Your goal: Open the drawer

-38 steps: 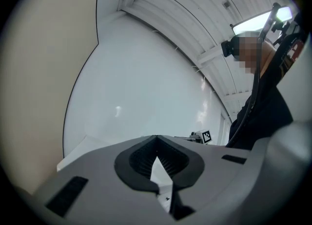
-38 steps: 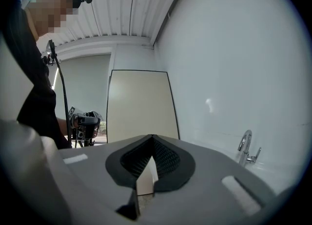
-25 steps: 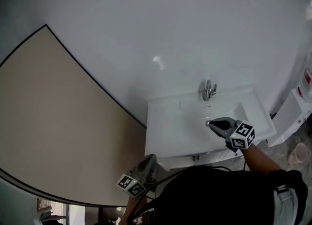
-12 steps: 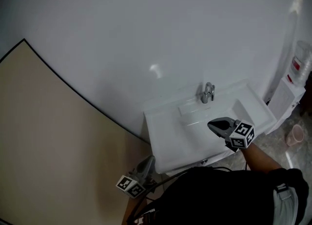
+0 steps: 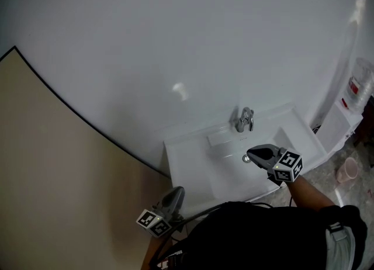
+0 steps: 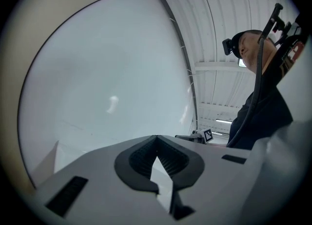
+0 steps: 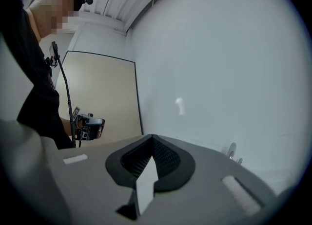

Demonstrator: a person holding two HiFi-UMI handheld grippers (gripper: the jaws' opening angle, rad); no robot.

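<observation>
A white sink sits at the lower middle of the head view, set against a plain white wall. Its chrome tap stands at the back edge. A beige panel with a dark border fills the left side of the frame.

The drawer cannot be made out. The front under the sink is hidden by the sink's rim and by the person's dark top at the bottom of the frame.

The right gripper hangs over the right half of the sink, in front of the tap, with its tip towards the left of the frame. Its marker cube sits just behind, on the person's forearm side. In the right gripper view the jaws are together, the ribbed pads meet at the tip and nothing is between them. The wall and the tap lie beyond.

The left gripper is at the lower left of the sink, near its front corner and in front of the beige panel. It is well apart from the right gripper. In the left gripper view its jaws are also together and empty. They face the white wall, and the right gripper shows small at the right.

At the right edge of the head view a white box stands beside the sink. A pink cup is on the floor below it.
</observation>
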